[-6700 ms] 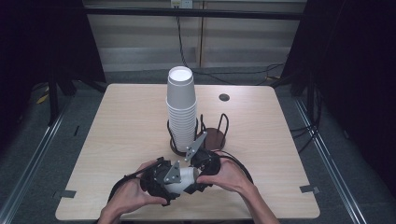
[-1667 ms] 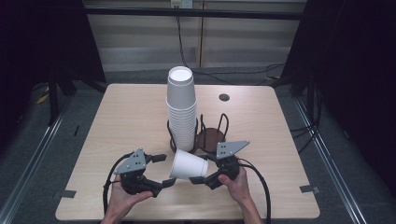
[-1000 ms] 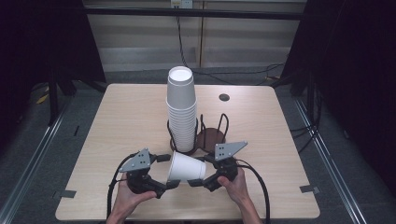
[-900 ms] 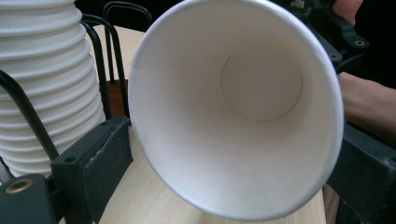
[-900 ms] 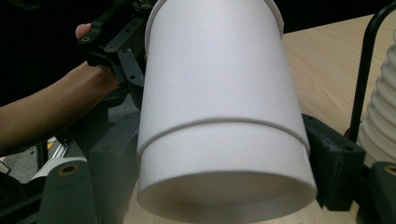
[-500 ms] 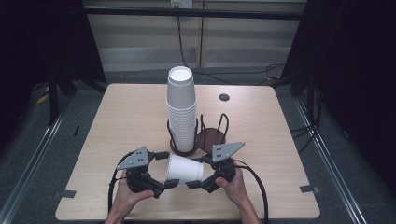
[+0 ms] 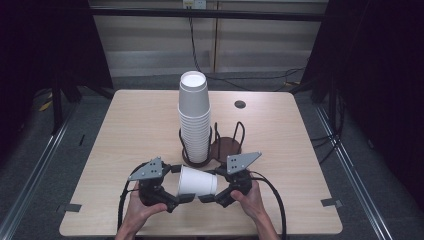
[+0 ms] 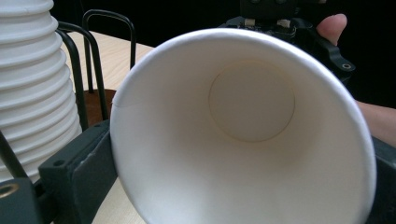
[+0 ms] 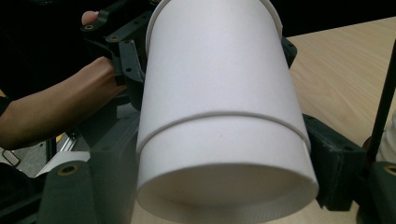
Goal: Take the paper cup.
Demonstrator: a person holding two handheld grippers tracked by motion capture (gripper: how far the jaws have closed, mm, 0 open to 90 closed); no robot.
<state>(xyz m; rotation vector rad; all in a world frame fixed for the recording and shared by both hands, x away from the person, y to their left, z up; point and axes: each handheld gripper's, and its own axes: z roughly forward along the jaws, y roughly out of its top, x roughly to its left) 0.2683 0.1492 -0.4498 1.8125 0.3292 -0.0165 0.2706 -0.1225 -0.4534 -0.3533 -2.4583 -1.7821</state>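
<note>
Two nested white paper cups lie sideways above the table's near edge. The right hand-held gripper clamps the inner cup's base. The left hand-held gripper brackets the rim, jaws just opened wide, grip uncertain. Pull straight apart, squeezing lightly: the thin, smooth, tapered walls dent easily. The tall ribbed cup stack stands in a wire holder mid-table.

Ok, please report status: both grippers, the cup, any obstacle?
Left gripper: jaws just opened wider, touching mouth end of paper cup. Right gripper shut on its base end. Cup level above table. Cup stack close behind.
</note>
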